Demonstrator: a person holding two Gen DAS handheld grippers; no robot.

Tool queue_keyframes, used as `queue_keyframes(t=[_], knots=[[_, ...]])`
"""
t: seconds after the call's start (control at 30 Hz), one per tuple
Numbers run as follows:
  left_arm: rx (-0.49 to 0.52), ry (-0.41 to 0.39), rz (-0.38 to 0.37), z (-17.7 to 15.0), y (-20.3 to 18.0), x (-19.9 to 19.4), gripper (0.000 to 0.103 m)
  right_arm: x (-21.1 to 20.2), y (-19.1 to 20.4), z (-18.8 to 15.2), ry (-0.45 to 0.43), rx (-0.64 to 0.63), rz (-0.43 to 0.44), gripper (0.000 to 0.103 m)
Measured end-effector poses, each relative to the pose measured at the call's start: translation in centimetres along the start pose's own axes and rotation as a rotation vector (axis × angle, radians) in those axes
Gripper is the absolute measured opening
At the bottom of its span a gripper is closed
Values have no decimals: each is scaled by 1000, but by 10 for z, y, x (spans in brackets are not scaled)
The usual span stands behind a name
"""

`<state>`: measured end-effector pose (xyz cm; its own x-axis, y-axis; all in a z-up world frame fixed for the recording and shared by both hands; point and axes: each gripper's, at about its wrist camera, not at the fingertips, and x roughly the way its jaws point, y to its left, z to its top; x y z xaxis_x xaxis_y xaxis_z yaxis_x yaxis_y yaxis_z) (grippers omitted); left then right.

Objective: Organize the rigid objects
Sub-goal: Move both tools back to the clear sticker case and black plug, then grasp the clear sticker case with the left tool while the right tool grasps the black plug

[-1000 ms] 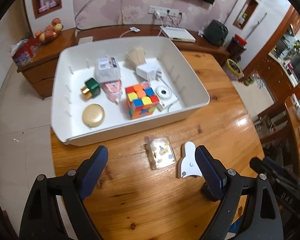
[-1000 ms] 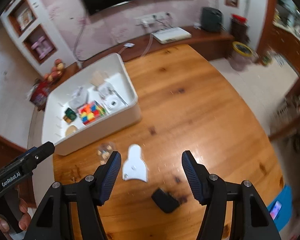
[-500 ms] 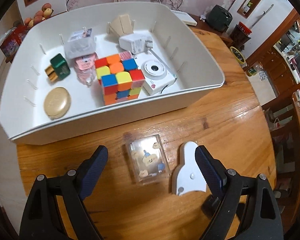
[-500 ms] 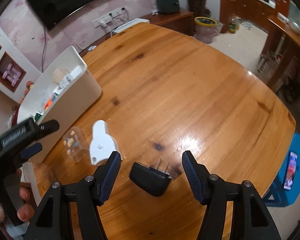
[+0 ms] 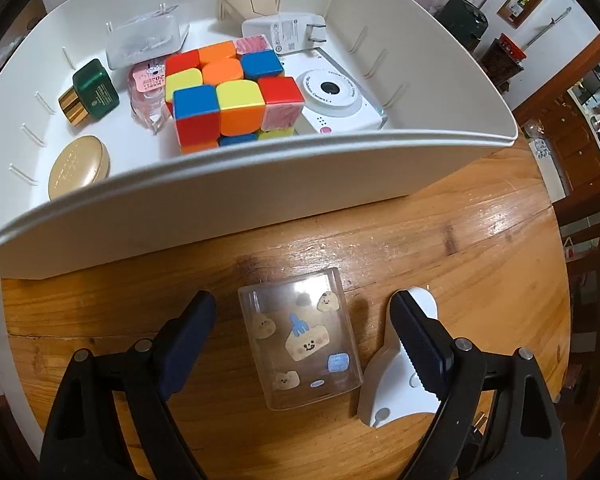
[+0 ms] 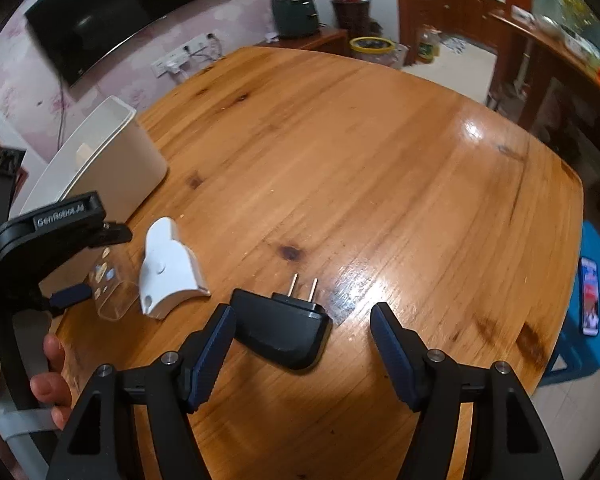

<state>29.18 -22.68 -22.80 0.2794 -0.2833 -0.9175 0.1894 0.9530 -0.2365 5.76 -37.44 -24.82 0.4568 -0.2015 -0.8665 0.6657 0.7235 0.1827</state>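
Observation:
A clear plastic box with cartoon stickers [image 5: 302, 338] lies on the wooden table between the fingers of my left gripper [image 5: 304, 320], which is open and not touching it. A white plastic piece [image 5: 400, 376] lies under the right finger. In the right wrist view a black plug adapter [image 6: 282, 326] with two prongs lies between the fingers of my right gripper [image 6: 304, 340], whose jaws are opening; the pads do not press on it. The clear box [image 6: 114, 288] and white piece [image 6: 166, 268] show to its left, with the left gripper's body above them.
A white bin [image 5: 260, 184] just beyond the clear box holds a colour cube [image 5: 228, 92], a white camera [image 5: 336, 96], a white charger [image 5: 288, 32], a green bottle [image 5: 90, 90] and a gold tin [image 5: 78, 166]. A hand [image 6: 40, 380] grips the left tool. A phone [image 6: 590, 296] lies on a blue stool.
Both grippers have come down toward the table. The clear box now sits between the left fingers, the black adapter between the right ones, and the right jaws stand wider.

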Motion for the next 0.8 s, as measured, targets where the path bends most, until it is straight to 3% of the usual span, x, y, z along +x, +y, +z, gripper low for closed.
queue_keyframes(t=[0.23, 0.5, 0.8], knots=[[-10, 0, 24, -1, 2, 1, 90, 9, 15, 0, 2, -23, -25, 71], [-19, -3, 46, -2, 6, 1, 90, 29, 32, -1, 47, -57, -124, 72], [-37, -18, 77, -16, 14, -3, 88, 29, 37, -9, 9, -94, -169, 68]])
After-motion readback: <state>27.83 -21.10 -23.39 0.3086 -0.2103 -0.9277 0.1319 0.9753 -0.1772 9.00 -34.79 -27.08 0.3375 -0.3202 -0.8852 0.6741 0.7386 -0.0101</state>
